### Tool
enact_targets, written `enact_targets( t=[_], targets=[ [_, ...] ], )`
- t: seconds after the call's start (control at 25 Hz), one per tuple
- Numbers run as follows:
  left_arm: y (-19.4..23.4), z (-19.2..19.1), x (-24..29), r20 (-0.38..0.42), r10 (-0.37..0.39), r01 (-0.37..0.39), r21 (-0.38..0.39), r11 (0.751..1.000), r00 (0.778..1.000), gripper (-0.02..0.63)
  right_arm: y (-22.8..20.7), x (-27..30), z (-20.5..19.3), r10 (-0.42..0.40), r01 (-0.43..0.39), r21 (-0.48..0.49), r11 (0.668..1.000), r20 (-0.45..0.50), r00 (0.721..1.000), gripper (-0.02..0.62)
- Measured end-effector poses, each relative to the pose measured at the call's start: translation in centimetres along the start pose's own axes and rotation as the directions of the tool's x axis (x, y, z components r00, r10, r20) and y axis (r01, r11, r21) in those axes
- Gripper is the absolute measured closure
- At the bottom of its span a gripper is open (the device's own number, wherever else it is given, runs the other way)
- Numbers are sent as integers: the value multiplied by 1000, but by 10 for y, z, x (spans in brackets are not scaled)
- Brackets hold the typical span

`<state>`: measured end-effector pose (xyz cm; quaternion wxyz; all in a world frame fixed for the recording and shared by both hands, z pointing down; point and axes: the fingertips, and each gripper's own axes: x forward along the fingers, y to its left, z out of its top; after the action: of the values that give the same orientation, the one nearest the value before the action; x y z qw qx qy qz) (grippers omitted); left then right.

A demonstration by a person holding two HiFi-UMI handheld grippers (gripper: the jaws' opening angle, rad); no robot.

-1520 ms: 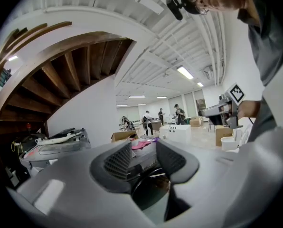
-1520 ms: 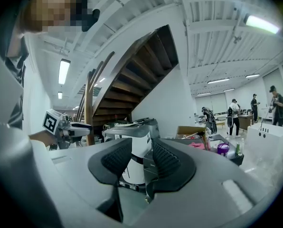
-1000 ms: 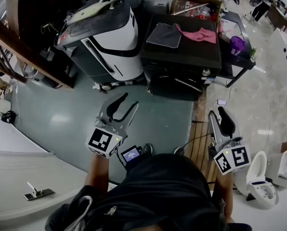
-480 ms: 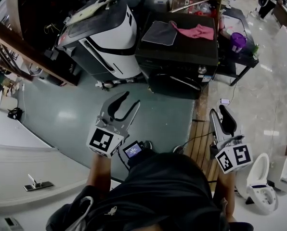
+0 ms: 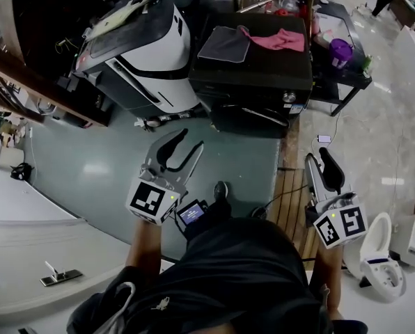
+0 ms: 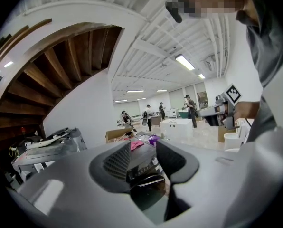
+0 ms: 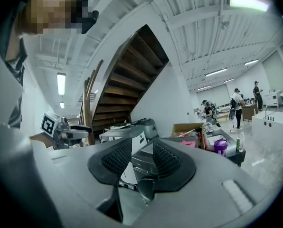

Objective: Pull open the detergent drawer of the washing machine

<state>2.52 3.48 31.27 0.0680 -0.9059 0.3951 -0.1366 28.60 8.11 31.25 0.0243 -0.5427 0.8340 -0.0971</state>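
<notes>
Washing machine (image 5: pixel 263 72): dark front-loader across the green floor (image 5: pixel 110 165), well apart from both your grippers.
Detergent drawer: probably in the front control strip (image 5: pixel 253 101) near the knob (image 5: pixel 287 97); too small to pick out from here.
Left gripper (image 5: pixel 192 138): jaws parted, nothing between them.
Right gripper (image 5: pixel 317 156): jaws parted by a narrower gap, empty.
Handling: likely light, rigid plastic that slides with a slight catch. Take the front lip and pull straight and level.
</notes>
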Motion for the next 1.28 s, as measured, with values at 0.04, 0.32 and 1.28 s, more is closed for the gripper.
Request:
enact_targets(
  t=[0.04,0.32,1.28],
  targets=[
    [5,-1,3,3,-9,9,0,1000,1000,403,1,4,1,-10,10,-2,1000,2,1000,476],
    [50,-3,27,36,-61,61,-6,998,997,403,11,36,8,-75,75,-15,997,3,997,476],
    [185,-62,64,74,-214,220,-79,972,974,403,74,142,15,-235,236,-65,970,15,972,476]
  ],
)
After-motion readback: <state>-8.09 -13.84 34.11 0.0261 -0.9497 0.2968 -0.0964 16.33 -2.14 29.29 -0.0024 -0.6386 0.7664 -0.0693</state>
